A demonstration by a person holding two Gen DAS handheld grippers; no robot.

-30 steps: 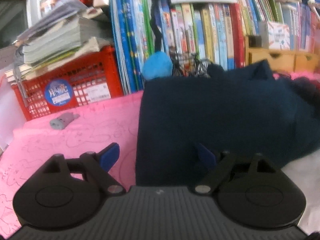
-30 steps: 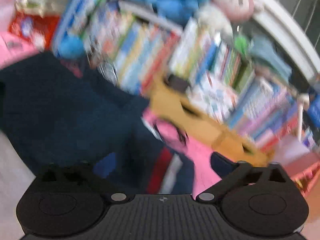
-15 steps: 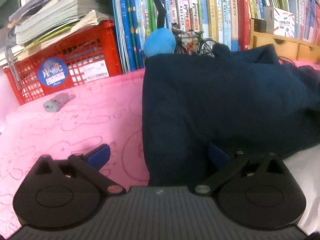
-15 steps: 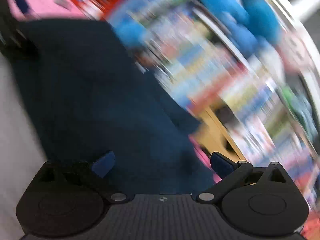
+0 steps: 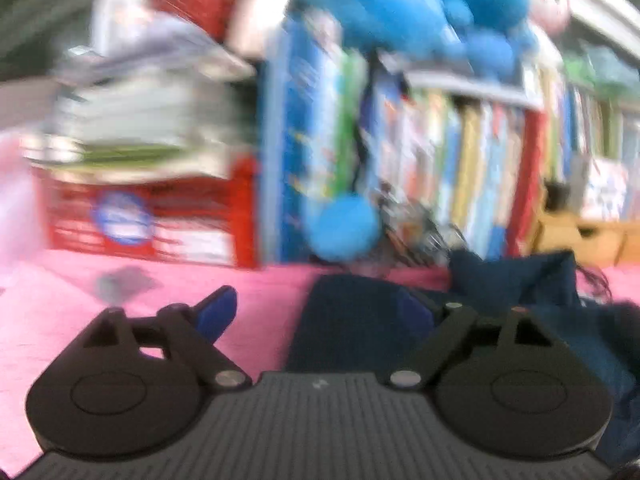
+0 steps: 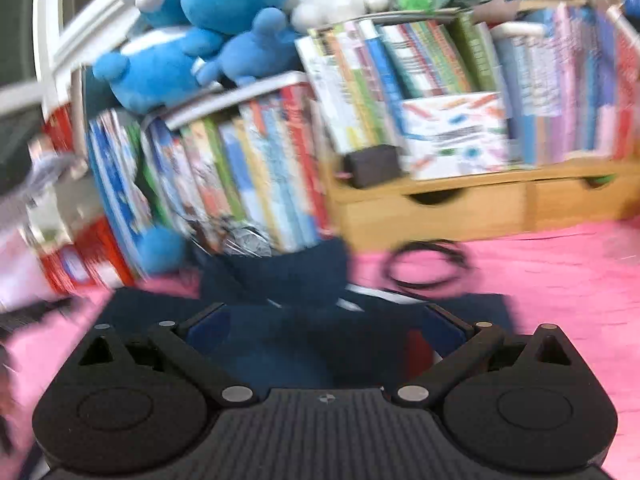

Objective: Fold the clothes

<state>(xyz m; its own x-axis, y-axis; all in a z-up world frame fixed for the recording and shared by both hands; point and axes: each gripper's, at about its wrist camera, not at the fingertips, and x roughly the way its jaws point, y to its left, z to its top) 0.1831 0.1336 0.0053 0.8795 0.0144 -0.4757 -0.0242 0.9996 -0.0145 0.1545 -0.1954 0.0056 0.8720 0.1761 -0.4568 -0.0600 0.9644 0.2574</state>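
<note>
A navy garment [image 5: 360, 320] lies on the pink sheet [image 5: 48, 320], just before the row of books [image 6: 260, 176]. Both hand-held grippers tilt down toward it. The left hand-held gripper [image 5: 320, 312] straddles the garment's left edge, jaws wide but closing, pads not pressing cloth. The right hand-held gripper [image 6: 320, 326] hangs over the garment [image 6: 288, 272], jaws spread wide and gripping nothing. A black cord [image 6: 424, 266] lies beside it.

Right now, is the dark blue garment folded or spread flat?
Folded, roughly: the dark blue garment lies bunched in layers on the pink cloth, one flap raised.
</note>
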